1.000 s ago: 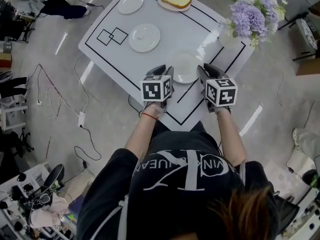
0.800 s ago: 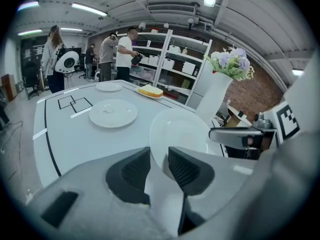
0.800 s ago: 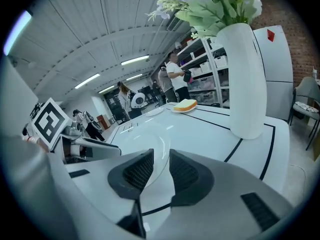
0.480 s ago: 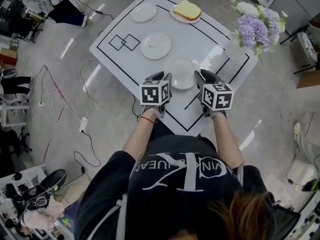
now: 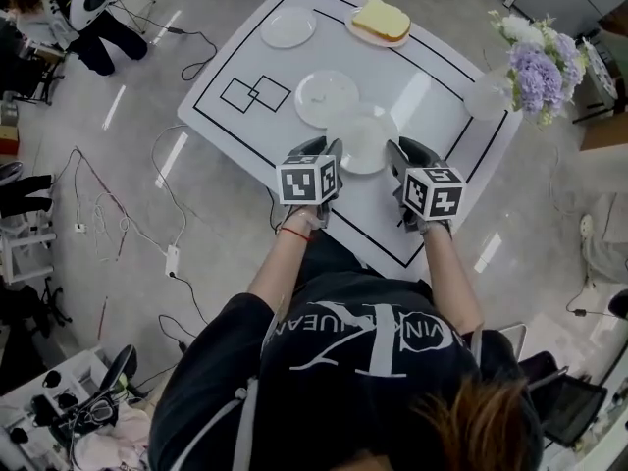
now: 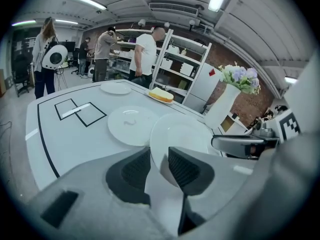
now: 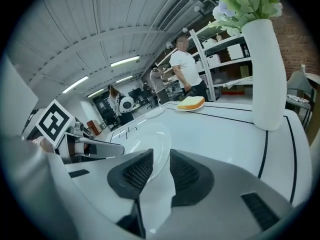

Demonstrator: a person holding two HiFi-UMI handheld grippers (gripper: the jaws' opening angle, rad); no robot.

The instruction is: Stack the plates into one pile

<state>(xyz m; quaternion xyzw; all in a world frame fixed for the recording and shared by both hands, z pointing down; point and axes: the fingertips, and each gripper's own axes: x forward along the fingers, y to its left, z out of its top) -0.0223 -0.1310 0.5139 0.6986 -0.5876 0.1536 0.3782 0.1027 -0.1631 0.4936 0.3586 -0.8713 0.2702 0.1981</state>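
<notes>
Both grippers hold one white plate (image 5: 363,137) by opposite rims, a little above the white table (image 5: 442,116). My left gripper (image 5: 332,153) is shut on its left rim and my right gripper (image 5: 393,153) on its right rim. In the left gripper view the rim of the held plate (image 6: 180,134) sits between the pads of the left gripper (image 6: 159,160). The right gripper (image 7: 161,166) clamps the plate (image 7: 149,140) likewise. A second plate (image 5: 326,97) lies flat just beyond, and the held plate's far edge overlaps it. A third plate (image 5: 288,27) lies at the far left.
A plate with a slice of bread (image 5: 381,22) sits at the table's far edge. A white vase of purple flowers (image 5: 530,67) stands at the right corner. Black outlined squares (image 5: 255,93) mark the table's left part. Cables trail on the floor to the left; people stand beyond the table.
Both grippers have carried the plate away from the near table edge toward the middle plate. Its far rim now overlaps that plate, where a second ago a gap lay between them.
</notes>
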